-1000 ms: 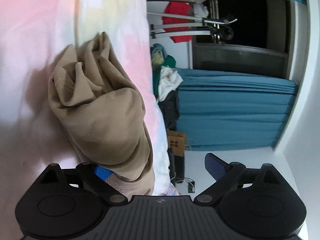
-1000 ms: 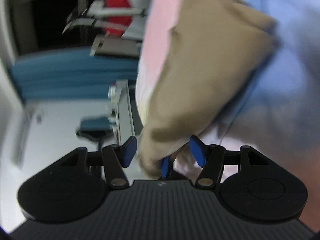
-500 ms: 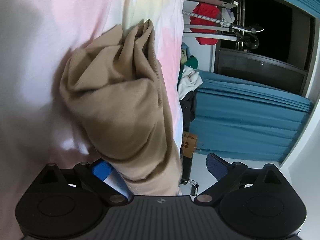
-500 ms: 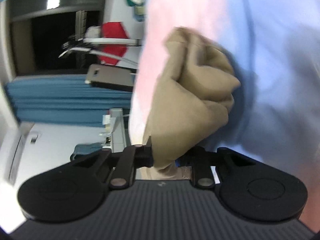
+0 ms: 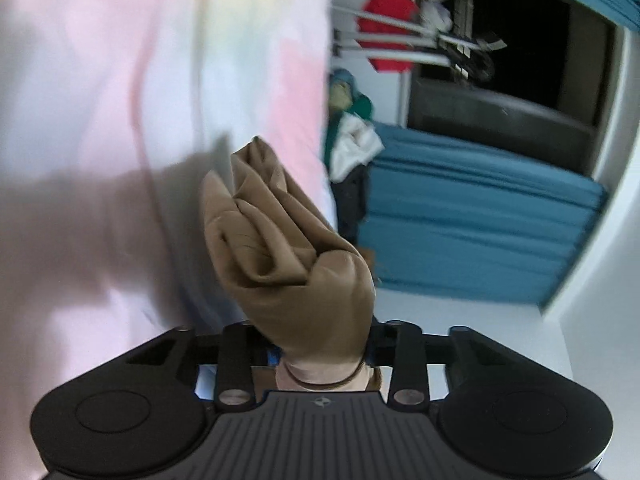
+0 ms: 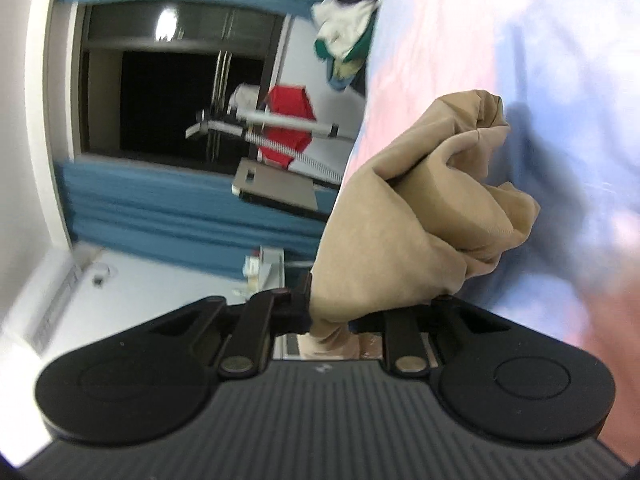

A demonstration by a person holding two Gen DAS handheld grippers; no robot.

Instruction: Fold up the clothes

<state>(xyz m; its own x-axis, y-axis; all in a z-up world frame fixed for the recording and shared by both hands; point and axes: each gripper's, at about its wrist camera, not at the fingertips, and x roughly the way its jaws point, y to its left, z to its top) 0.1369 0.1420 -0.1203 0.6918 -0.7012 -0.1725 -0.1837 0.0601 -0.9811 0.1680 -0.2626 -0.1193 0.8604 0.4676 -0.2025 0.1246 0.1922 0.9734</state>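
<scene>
Bunched into thick folds, the tan garment (image 5: pixel 288 256) hangs between the fingers of the left gripper (image 5: pixel 320 344), whose jaws are closed on its lower end, with a hem and a dark seam line showing just above the gripper body. Seen from the right wrist, the same garment (image 6: pixel 408 220) rises in a crumpled lump from the right gripper (image 6: pixel 330 320), whose jaws are likewise clamped on the cloth, pinching a narrow neck of it. On both views the garment lies against a pastel sheet (image 5: pixel 120 120) of pink, white and pale blue, and it casts a soft shadow onto that sheet (image 6: pixel 560 80).

Beyond the sheet's edge, a heap of clothes (image 5: pixel 352 140) in white, green and dark tones sits beside it; the right view shows the same heap (image 6: pixel 344 40) near its upper edge. Teal curtains (image 5: pixel 480 216) run across the background, and they also frame a dark window (image 6: pixel 168 104). A red cloth (image 5: pixel 388 28) hangs on a metal rack (image 5: pixel 420 40) in front of that dark opening. Both views are somewhat blurred.
</scene>
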